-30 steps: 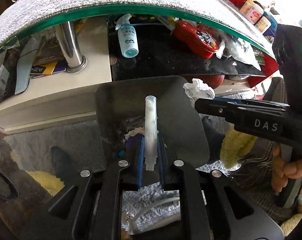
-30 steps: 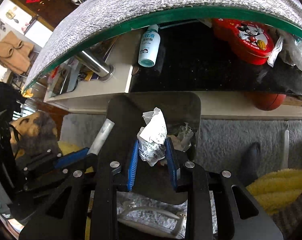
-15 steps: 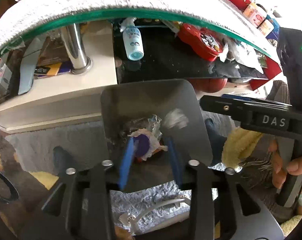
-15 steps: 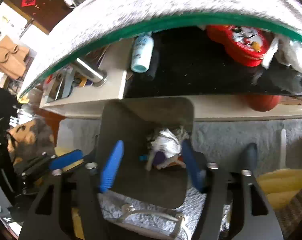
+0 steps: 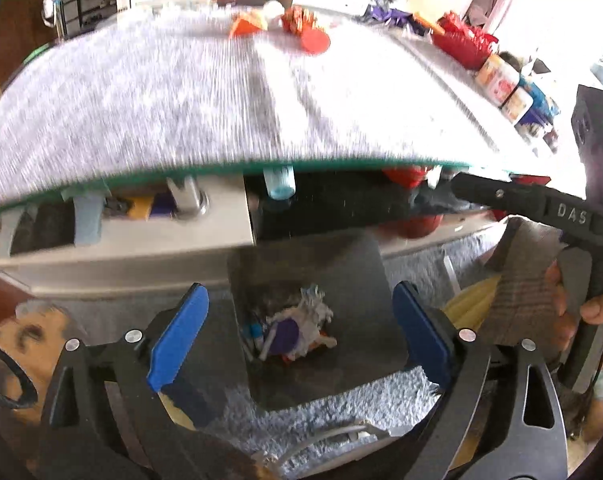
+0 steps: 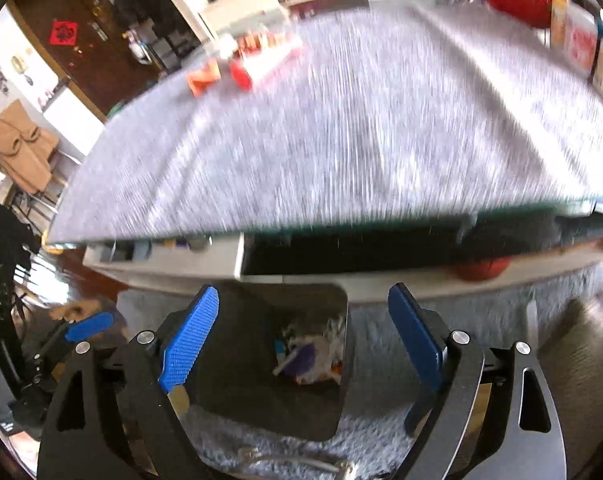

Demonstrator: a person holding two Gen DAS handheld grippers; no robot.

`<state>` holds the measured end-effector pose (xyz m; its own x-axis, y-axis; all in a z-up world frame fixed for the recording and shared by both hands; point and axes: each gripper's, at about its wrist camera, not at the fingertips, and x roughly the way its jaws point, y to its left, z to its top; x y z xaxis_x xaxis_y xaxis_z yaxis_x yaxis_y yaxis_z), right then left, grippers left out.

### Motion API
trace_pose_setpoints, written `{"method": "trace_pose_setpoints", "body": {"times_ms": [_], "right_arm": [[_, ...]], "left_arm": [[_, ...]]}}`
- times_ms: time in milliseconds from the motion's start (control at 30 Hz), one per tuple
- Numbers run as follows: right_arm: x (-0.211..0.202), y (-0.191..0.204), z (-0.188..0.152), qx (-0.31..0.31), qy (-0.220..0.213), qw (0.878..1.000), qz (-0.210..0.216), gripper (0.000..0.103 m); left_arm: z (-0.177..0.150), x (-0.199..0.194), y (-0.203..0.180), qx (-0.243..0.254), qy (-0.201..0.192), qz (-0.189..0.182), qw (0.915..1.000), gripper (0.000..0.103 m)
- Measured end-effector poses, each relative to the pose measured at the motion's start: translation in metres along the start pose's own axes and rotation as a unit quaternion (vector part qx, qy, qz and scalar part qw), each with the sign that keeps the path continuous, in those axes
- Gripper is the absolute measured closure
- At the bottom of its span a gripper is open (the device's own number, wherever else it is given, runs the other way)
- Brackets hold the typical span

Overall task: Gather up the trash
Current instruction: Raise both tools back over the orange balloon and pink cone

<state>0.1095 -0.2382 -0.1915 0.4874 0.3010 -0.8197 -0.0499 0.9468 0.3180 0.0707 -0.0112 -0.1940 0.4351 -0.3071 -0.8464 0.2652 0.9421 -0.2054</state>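
Left gripper [image 5: 299, 334] and right gripper [image 6: 303, 340] above dark bin [image 5: 357, 272], jaws opening, nothing between the blue pads. Crumpled trash [image 5: 297, 330] at bin bottom (beside grey-covered table [image 5: 205, 100])

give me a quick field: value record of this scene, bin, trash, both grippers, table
bin: dark open bin on the grey carpet, in front of the table
trash in bin: crumpled white paper and mixed scraps at the bottom
left hand-held gripper: above the bin, jaws opening, nothing between them
right hand-held gripper: above the bin, jaws opening, nothing between them
table: grey cloth over a glass-edged top
left on table: orange and red items at the far side, blurred
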Motion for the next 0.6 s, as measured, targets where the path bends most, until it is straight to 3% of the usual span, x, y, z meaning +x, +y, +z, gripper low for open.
{"method": "trace_pose_setpoints", "body": {"times_ms": [267, 600], "right_arm": [[-0.016, 0.008, 0.054, -0.027, -0.039, 0.999, -0.005, 0.015], [0.014, 0.027, 0.125, -0.041, -0.05, 0.998, 0.003, 0.015]], "left_arm": [[0.049, -0.014, 0.008, 0.02, -0.031, 0.016, 0.9992, 0.015], [0.133, 0.0, 0.037, 0.011, -0.055, 0.038, 0.9977, 0.015]]}}
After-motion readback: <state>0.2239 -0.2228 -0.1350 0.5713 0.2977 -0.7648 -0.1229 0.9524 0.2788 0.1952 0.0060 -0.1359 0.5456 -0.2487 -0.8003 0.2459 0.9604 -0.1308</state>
